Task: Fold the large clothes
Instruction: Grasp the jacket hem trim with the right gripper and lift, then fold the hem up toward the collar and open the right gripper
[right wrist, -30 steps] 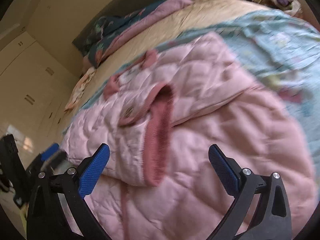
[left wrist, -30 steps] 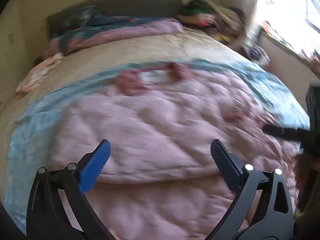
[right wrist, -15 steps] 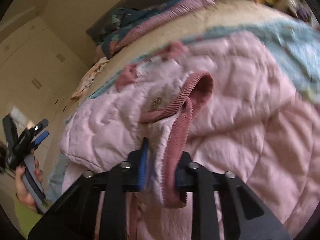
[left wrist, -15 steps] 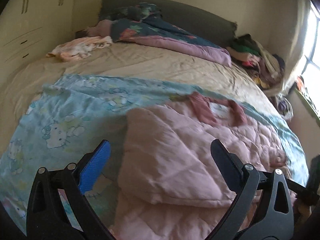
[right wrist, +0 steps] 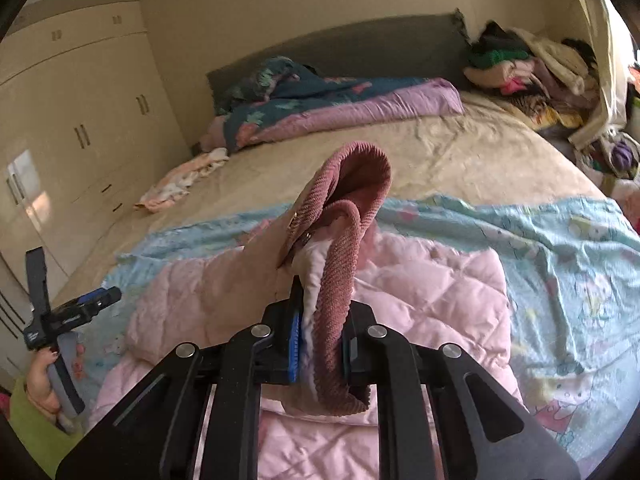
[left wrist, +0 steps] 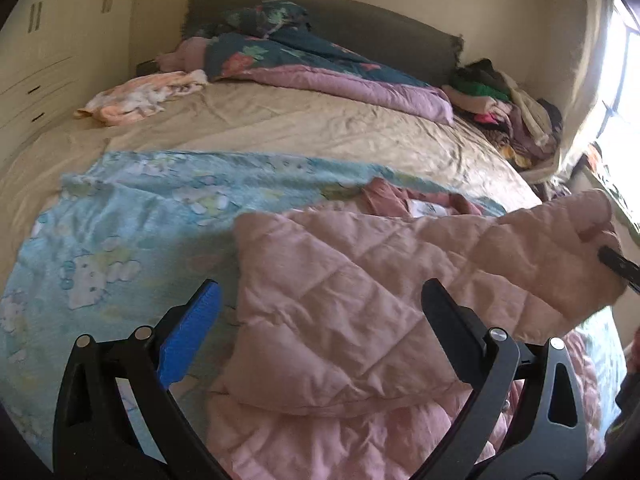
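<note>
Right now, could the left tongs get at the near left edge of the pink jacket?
Probably yes. The left tongs are open with that edge of the pink jacket lying between the fingers on the blue sheet, nothing covering it.

quilted pink jacket (right wrist: 432,292) on a soft, cloth-covered bed, held in matt black plastic.

the jacket's shell is smooth, stitched in padded diamonds, with a ribbed, dusty-rose knit cuff (right wrist: 340,280) that looks coarse and corded; a small metal snap glints beside it. beneath lies a thin, crumpled light-blue printed sheet (left wrist: 132,216) over a creased beige bedspread (left wrist: 304,124) with a faint sheen. the right gripper (right wrist: 320,344) and left gripper (left wrist: 320,320) are matt black plastic with shiny round metal pins and blue, finely ridged pads (left wrist: 188,332). the headboard (right wrist: 360,44) looks like dull grey fabric; the wardrobe doors (right wrist: 68,100) are smooth, cream and semi-glossy with slim metal handles.
</note>
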